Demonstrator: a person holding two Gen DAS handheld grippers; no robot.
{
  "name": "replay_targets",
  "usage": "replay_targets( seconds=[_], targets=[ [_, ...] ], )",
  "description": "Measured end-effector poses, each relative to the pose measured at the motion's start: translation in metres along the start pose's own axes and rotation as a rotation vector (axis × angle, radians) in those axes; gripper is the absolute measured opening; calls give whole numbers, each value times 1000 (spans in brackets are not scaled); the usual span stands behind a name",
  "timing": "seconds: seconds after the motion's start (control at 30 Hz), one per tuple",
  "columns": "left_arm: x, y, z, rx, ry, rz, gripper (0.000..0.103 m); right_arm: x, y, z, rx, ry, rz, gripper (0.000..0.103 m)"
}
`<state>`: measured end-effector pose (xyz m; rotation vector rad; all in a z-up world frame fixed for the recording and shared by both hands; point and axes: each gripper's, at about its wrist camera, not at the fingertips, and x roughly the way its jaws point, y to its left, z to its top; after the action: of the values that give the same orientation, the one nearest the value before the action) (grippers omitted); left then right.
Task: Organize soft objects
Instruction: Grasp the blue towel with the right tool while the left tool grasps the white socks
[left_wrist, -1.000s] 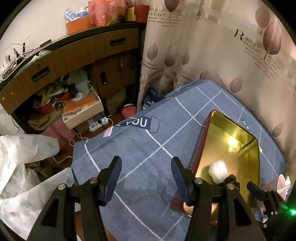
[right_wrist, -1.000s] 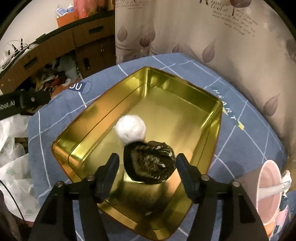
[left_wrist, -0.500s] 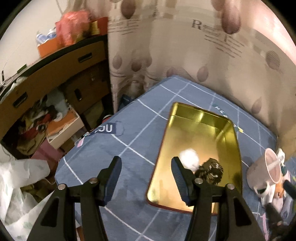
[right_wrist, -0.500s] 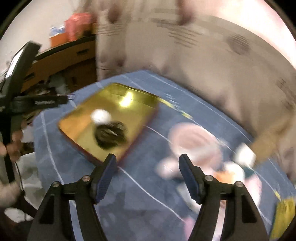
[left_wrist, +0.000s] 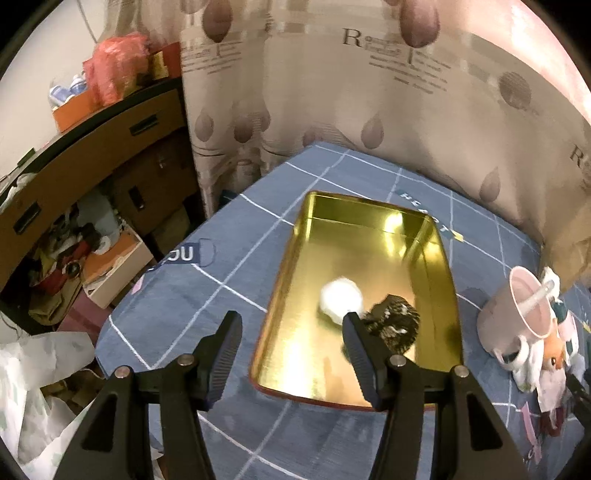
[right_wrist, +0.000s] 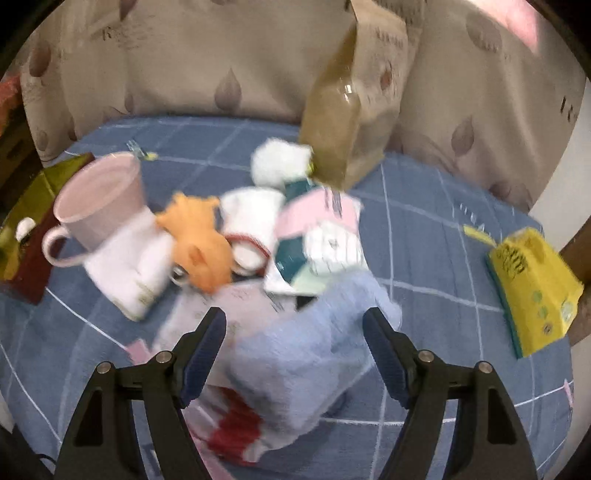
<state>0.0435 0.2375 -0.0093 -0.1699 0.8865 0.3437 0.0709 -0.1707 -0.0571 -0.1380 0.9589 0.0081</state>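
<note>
While hovering, right gripper (right_wrist: 293, 334): jaws opening above the blue sock (right_wrist: 314, 347), nothing pinched.
Left gripper (left_wrist: 291, 332): jaws sitting apart, empty.
Tin (left_wrist: 295, 354): holding the white puff (left_wrist: 340, 300), dark bundle (left_wrist: 397, 325) at its 4 o'clock.

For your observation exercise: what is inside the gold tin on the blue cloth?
Inside the gold tin lie a white fluffy ball and a dark speckled pouch, side by side. The left claw's finger covers part of both.

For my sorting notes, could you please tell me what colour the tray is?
Shiny gold; the tray shows best in the left wrist view.
</note>
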Motion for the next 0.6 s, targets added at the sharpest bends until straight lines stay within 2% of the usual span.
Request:
replay_targets(
  seconds=[0.17, 0.37, 0.47, 0.5, 0.6],
  targets=[
    [-4, -23, -7, 61, 0, -40, 60, 10, -18, -14, 6, 12, -33, 74],
    [-11, -59, -18, 170, -12, -80, 60, 22, -64, -27, 48, 38, -122, 74],
    [-16, -78, -26, 225, -14, -117, 60, 28, -84, -32, 77, 37, -112, 73],
    [-17, -84, -28, 238, -13, -129, 60, 29, -90, -33, 89, 35, -104, 72],
    [-19, -105, -36, 295, 2, -186, 60, 35, -101, -35, 109, 50, -95, 58]
  ],
)
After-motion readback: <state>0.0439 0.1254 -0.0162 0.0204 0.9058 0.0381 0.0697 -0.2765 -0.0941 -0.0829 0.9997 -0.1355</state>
